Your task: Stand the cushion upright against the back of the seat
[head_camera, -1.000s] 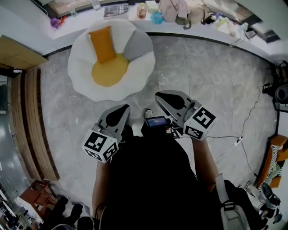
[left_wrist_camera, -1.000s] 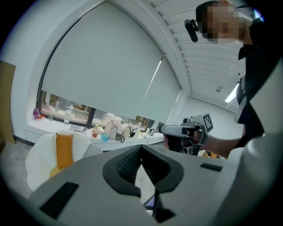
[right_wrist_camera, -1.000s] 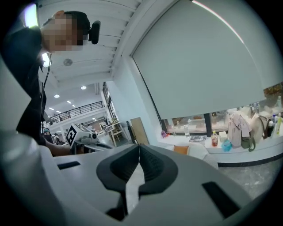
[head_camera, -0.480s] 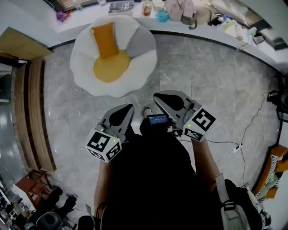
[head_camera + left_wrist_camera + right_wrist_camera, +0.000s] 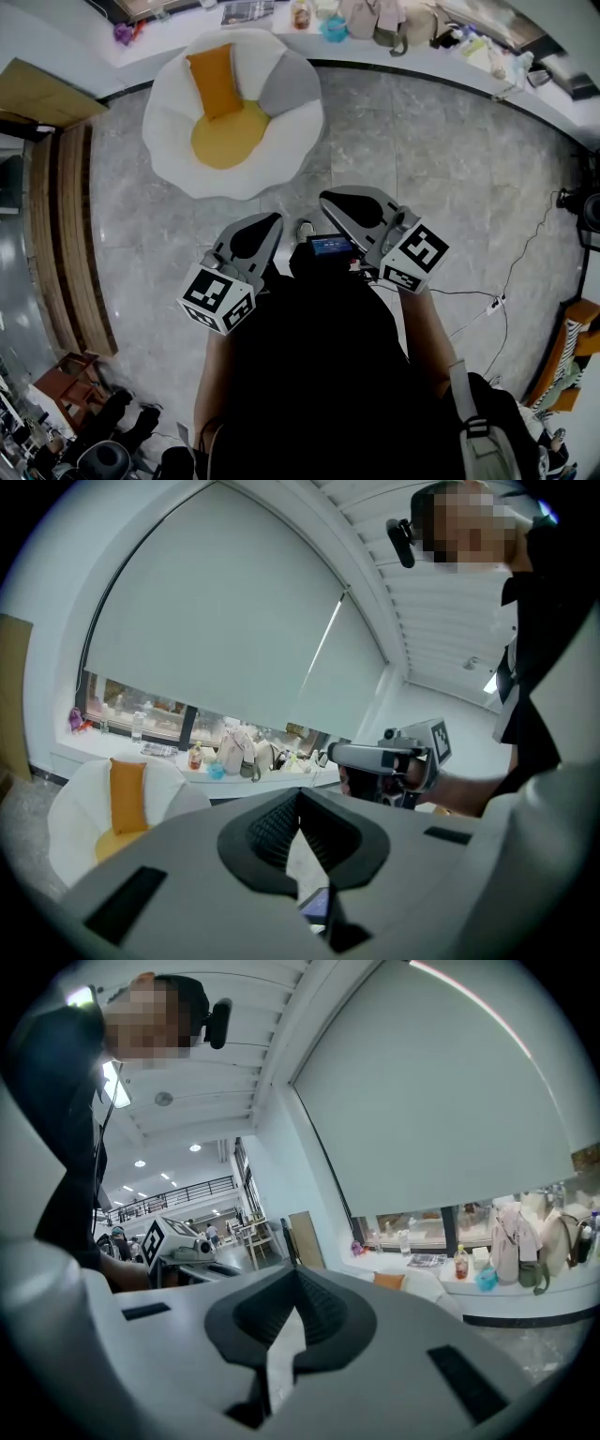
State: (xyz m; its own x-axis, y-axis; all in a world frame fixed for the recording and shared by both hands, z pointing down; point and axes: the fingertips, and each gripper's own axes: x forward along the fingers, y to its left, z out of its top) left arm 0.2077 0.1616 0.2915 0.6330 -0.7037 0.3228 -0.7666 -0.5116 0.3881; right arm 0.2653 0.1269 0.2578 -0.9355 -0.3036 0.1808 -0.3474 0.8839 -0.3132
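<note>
The left hand-held gripper (image 5: 270, 219) and the right hand-held gripper (image 5: 327, 200) are both closed and empty, well apart from the white seat (image 5: 178, 159). The orange cushion (image 5: 215, 82) stands at its back edge. It is probably soft and light, best pinched at a top corner.

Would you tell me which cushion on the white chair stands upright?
The orange rectangular cushion stands upright; the round yellow cushion lies flat.

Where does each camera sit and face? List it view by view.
Head view: on the head, steeply down at chair and cushion; torso, left gripper, right gripper show.
Left gripper view: on that gripper, along its shut jaws toward the ledge; right gripper shows.
Right gripper view: same, along its own shut jaws; left gripper shows.
Shared: all show the cushion.
</note>
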